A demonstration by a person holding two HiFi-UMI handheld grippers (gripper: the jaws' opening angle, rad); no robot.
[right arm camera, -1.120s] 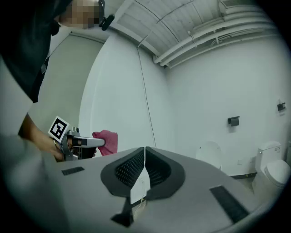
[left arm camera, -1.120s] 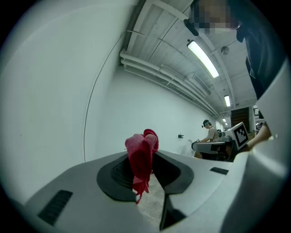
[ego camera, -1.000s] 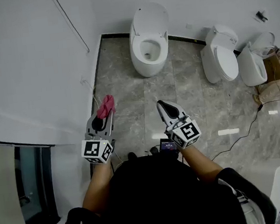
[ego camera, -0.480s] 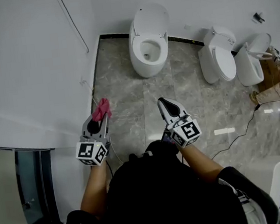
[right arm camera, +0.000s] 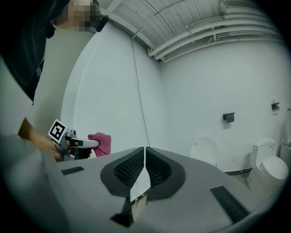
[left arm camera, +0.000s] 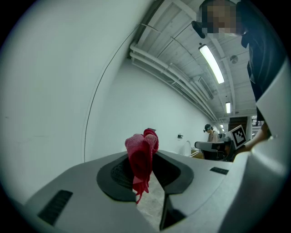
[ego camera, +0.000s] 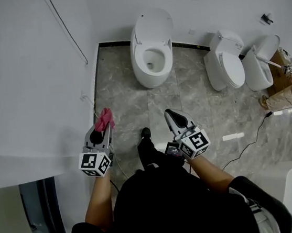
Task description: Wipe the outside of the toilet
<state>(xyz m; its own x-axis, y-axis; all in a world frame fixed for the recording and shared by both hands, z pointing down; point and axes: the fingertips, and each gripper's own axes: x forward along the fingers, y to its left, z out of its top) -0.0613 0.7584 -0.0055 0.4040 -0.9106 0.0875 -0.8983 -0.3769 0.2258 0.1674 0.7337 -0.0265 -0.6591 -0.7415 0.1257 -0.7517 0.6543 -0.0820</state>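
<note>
Red cloth [ego camera: 104, 119], nipped by one bunched end in the left gripper [ego camera: 103, 130], could be dragged loose against the toilet [ego camera: 151, 54]; right gripper [ego camera: 173, 116] closed, empty.

Left forearm [ego camera: 98, 193], right forearm [ego camera: 211, 171] reach forward, apart. Left gripper [ego camera: 104, 128] fingers pinch pink cloth [ego camera: 103, 119]; right gripper [ego camera: 170, 115] fingers pressed together, empty.

Toilet [right arm camera: 204, 152] is showing just its lid in right gripper view. Pink cloth [left arm camera: 141, 154] is hiding its btm btwn left jaws. Box [ego camera: 283, 72] is getting cut off at pic's edge.
</note>
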